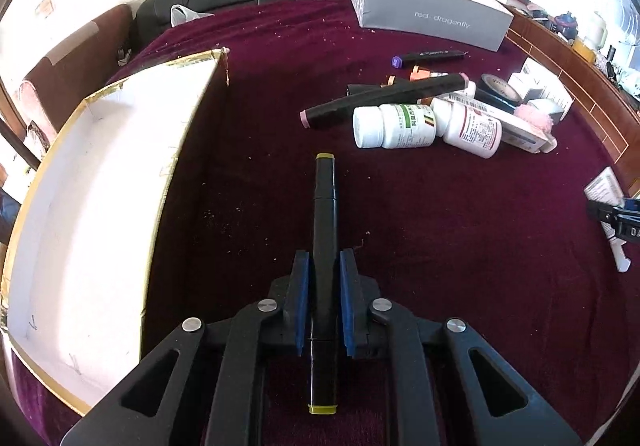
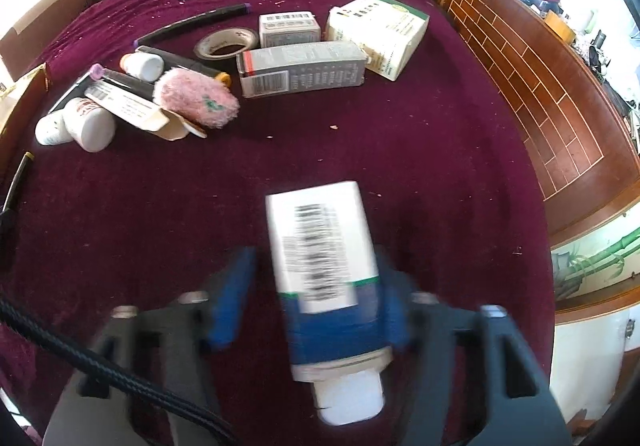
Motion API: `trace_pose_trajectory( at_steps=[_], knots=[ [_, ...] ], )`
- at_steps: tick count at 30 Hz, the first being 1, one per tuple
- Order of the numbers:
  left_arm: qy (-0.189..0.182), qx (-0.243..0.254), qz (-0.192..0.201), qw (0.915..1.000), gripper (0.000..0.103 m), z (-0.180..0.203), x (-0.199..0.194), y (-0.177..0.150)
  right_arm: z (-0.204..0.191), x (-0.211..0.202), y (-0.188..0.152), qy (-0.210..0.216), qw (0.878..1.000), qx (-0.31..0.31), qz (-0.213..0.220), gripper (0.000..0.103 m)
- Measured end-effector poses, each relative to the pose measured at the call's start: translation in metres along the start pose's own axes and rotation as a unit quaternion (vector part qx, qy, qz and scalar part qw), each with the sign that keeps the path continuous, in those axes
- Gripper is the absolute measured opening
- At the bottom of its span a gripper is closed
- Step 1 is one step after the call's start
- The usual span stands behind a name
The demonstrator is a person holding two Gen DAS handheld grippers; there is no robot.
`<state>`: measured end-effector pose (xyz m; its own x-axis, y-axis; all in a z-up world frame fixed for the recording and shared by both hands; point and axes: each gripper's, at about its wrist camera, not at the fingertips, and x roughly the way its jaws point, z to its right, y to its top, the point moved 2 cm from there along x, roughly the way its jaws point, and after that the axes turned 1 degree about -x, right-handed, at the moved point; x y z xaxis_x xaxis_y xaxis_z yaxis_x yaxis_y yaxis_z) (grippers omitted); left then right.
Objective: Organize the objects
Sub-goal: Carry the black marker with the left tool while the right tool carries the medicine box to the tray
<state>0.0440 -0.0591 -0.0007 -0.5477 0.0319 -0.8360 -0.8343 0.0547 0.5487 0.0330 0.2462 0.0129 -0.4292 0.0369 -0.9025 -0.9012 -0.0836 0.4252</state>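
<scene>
In the left wrist view my left gripper (image 1: 323,266) is shut on a black marker with olive-yellow ends (image 1: 325,213), held lengthwise above the maroon cloth (image 1: 440,226). An open white box with gold edges (image 1: 100,185) lies just to its left. In the right wrist view, which is blurred, a white and blue tube (image 2: 324,266) with a barcode lies between the blue pads of my right gripper (image 2: 316,274). The left pad stands apart from the tube. More markers (image 1: 384,97) and white pill bottles (image 1: 394,125) lie ahead.
A grey shoe box (image 1: 428,9) stands at the back of the cloth. A tape roll (image 2: 226,41), several cartons (image 2: 300,67), a pink puff (image 2: 196,95) and a purple-capped marker (image 1: 428,57) lie scattered. A wooden floor (image 2: 540,65) lies to the right.
</scene>
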Motion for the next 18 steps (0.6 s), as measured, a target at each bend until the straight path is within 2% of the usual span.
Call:
trace_pose_trajectory(
  at_steps=[3,7,18],
  knots=[
    [-0.004,-0.002,0.017,0.9998,0.012,-0.003,-0.016,-0.001,-0.008,-0.006,-0.002,-0.013,1.000,-0.011,-0.008,0.032],
    [-0.005,0.000,0.042,0.9991,0.012,-0.008,-0.039,-0.001,-0.024,-0.029,-0.004,-0.015,0.999,-0.029,0.008,0.032],
    [0.006,-0.013,0.110,0.9938,0.012,-0.034,-0.103,-0.004,-0.093,-0.121,0.006,0.022,0.993,-0.080,0.088,0.032]
  ],
)
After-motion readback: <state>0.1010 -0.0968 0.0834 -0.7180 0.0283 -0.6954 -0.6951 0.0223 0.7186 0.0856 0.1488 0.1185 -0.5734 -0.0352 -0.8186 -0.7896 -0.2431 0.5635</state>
